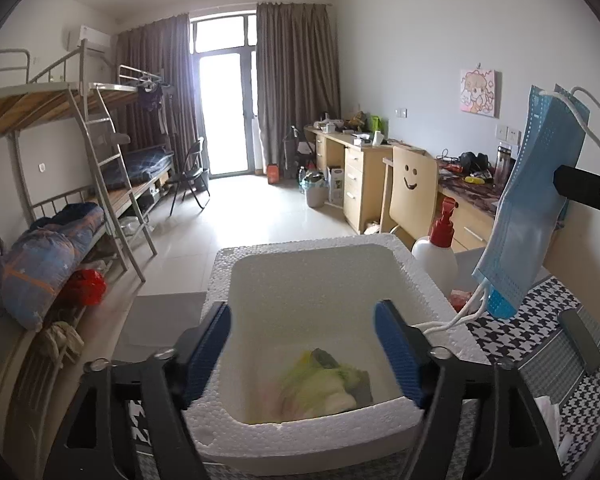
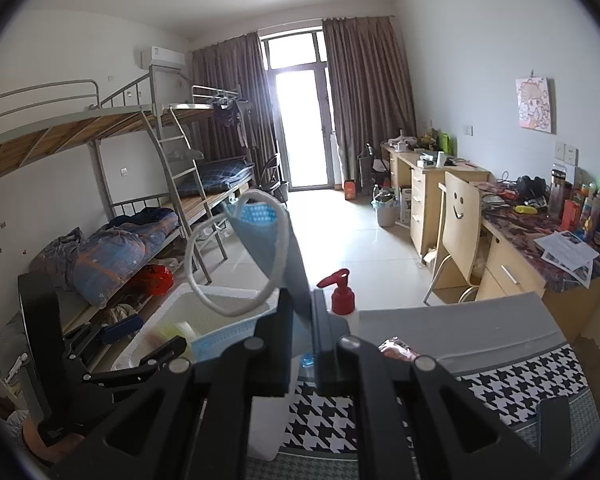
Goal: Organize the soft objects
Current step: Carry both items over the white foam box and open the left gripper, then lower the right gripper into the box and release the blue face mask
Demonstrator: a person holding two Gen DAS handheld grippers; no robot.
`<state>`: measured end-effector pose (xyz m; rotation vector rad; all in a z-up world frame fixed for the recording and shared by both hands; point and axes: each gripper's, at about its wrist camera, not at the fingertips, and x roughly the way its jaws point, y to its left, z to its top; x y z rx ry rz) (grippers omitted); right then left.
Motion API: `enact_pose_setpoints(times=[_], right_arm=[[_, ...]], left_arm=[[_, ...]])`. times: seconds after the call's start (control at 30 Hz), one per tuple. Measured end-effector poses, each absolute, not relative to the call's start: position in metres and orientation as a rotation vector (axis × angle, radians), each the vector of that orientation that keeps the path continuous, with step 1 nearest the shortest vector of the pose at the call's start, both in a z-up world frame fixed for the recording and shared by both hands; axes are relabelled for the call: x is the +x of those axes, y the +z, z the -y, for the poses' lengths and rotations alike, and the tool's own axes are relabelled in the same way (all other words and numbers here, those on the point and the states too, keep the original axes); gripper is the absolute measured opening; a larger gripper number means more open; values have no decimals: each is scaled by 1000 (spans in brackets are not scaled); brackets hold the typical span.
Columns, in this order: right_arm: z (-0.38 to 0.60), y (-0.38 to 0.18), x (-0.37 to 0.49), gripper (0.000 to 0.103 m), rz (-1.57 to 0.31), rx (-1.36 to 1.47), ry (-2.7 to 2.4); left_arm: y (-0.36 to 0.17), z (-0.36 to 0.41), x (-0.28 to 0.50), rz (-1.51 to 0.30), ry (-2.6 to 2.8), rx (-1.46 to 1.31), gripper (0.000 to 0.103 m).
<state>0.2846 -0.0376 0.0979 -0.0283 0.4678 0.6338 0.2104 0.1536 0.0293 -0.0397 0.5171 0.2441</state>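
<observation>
A white foam box (image 1: 220, 276) sits on the houndstooth cloth and holds pale yellow-green soft items (image 1: 324, 384). My left gripper (image 1: 304, 344) is open, its blue pads straddling the box's near end. My right gripper (image 2: 302, 320) is shut on a blue face mask (image 2: 268, 240); in the left wrist view the mask (image 1: 532, 200) hangs to the right of the box, one white ear loop resting on the rim. The box (image 2: 156, 320) lies to the left in the right wrist view.
A white pump bottle with a red top (image 1: 440, 252) stands right of the box, a pink packet (image 2: 396, 350) beside it. A dark flat object (image 1: 580, 336) lies on the houndstooth cloth (image 2: 500, 392). Bunk beds stand left, desks and a chair right.
</observation>
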Motion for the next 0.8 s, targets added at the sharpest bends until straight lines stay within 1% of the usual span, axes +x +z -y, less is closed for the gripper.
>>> enact_pose_setpoints(times=[0.07,0.13,0.23,0.4,0.8], right_arm=[[36,98,285,11,-470,-28,632],[34,97,285,11,-473,-28,631],[30,98,287,11,-478,-28,633],[20,97,287,11,-488,-36,660],[-9,92,286,11,-519,-69,715]], left_arm=[[32,-154,206,-501,252,-37,86],[36,-156,201,-481,263,-36,92],[42,-162,194,-455,281,-37,98],[46,-166,186,-435,306,-29,102],[46,-184,164,-413,352,-49,102]])
